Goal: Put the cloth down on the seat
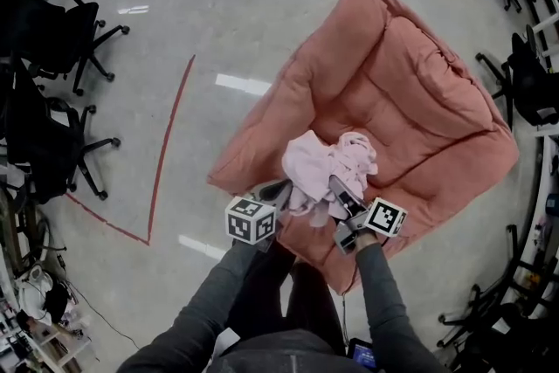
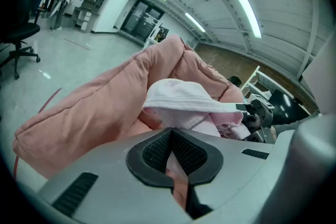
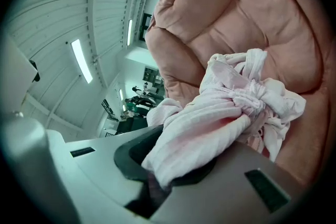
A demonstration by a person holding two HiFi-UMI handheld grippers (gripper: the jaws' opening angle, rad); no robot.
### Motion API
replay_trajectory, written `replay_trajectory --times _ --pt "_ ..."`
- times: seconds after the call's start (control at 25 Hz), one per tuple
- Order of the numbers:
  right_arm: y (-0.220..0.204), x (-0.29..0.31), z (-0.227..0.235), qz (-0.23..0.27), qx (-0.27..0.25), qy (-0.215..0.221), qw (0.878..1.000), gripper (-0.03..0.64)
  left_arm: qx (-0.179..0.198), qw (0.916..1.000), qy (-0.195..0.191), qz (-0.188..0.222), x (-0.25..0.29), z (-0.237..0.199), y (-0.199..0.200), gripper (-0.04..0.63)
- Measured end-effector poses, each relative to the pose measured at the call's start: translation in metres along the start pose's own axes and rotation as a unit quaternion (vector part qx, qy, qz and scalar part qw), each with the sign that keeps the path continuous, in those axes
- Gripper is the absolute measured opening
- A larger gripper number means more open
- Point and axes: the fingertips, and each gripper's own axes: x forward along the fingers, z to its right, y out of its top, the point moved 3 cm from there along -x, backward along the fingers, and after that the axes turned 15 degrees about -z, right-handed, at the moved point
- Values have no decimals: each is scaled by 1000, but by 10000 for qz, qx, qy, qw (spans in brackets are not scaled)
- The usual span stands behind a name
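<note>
A salmon-pink padded seat [image 1: 410, 92] lies on the floor in front of me. On its near part sits a pale pink cloth [image 1: 327, 166], bunched up and knotted. My right gripper [image 1: 342, 195] is shut on a thick fold of the cloth [image 3: 231, 113], which spills out of its jaws [image 3: 168, 165] over the seat [image 3: 252, 8]. My left gripper [image 1: 281, 190] is at the cloth's left edge. Its jaws [image 2: 170, 131] stand closed, with a thin pale strip of cloth [image 2: 181, 102] between the pads. The bundle rises just beyond them against the seat [image 2: 94, 107].
Black office chairs stand to the left [image 1: 52, 39] [image 1: 44, 153] and along the right edge [image 1: 524, 83]. A red tape line [image 1: 166, 144] runs across the grey floor left of the seat. Cluttered gear sits at the bottom left [image 1: 35, 293].
</note>
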Motion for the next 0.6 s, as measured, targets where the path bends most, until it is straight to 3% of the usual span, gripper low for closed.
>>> replay_trajectory --times 0.08,0.28,0.6 --pt "0 7 16 -65 89 -147 9998 39 -118 9999 -9 -95 10 -8 -7 8" --pt "-9 22 64 -359 348 -1007 9937 39 -349 9988 -21 -339 33 -31 -27 8" --pt "-21 60 102 -548 972 -1458 9830 40 -436 9966 137 -691 48 -62 -48 8"
